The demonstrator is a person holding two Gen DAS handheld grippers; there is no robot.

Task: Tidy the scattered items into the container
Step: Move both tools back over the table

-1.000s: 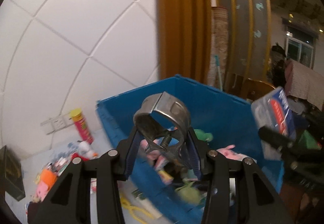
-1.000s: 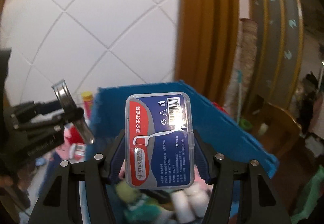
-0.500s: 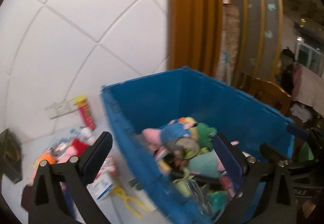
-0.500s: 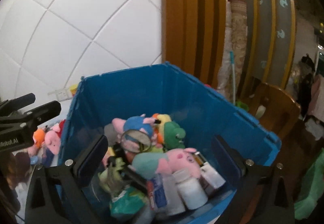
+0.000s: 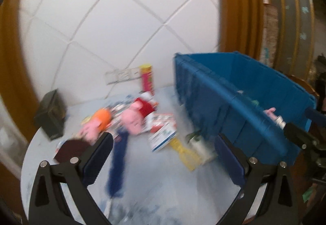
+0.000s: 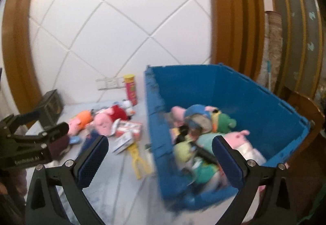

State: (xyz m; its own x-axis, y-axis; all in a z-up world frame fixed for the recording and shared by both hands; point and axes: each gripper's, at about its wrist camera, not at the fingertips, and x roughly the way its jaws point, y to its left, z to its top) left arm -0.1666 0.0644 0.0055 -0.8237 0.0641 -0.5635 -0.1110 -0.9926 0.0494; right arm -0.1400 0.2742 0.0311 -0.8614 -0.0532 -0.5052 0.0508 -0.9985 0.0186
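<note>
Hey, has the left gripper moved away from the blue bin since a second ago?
Yes. The left gripper has swung left, off the blue bin, which now sits at the right of its view; it faces the scattered toys on the table, fingers open and empty.

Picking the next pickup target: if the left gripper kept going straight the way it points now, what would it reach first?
Probably the loose items on the white tabletop: the open left gripper aims at the small white-and-blue box by the yellow tongs. Blur leaves the depth uncertain.

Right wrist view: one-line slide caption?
Open right tongs over the blue bin of plush toys; more items scattered on the table beside it.
</note>
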